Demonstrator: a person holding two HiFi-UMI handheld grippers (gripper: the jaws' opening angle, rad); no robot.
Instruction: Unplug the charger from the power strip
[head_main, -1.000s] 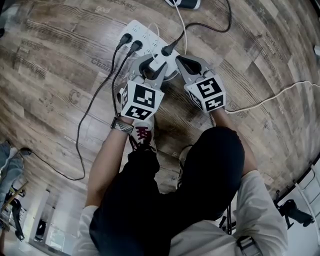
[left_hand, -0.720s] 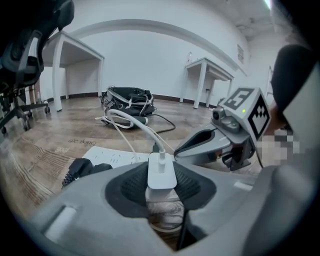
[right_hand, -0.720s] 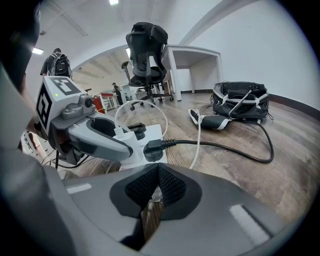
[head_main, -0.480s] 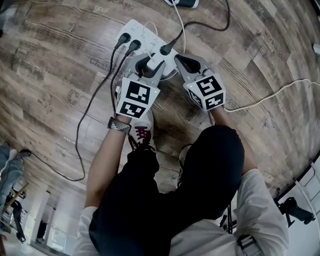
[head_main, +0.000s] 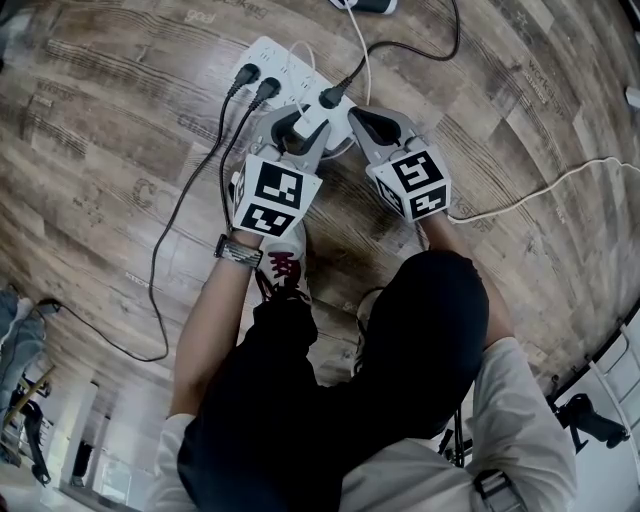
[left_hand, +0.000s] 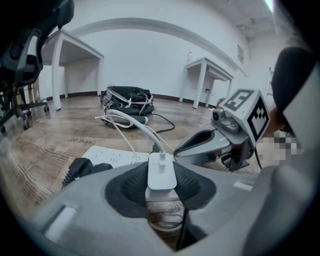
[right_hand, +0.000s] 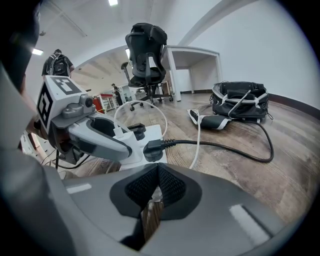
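Observation:
A white power strip (head_main: 283, 68) lies on the wood floor, with black plugs (head_main: 246, 75) in it. At its near end is the white charger (head_main: 313, 123), whose white cable (head_main: 364, 50) runs away from me. My left gripper (head_main: 304, 128) is shut on the charger (left_hand: 161, 172), pads against its two sides. The jaws hide whether its prongs sit in a socket. My right gripper (head_main: 362, 122) is just to the right, at the strip's end, shut with nothing between its pads (right_hand: 167, 186). In the right gripper view the strip (right_hand: 150, 136) lies directly ahead.
A black plug (right_hand: 152, 149) and its cable (right_hand: 235, 148) leave the strip's near end rightward. Black cords (head_main: 180, 200) trail left over the floor; a white cable (head_main: 540, 195) crosses at the right. A black bag (left_hand: 127, 96), an office chair (right_hand: 146, 47) and white tables stand farther off.

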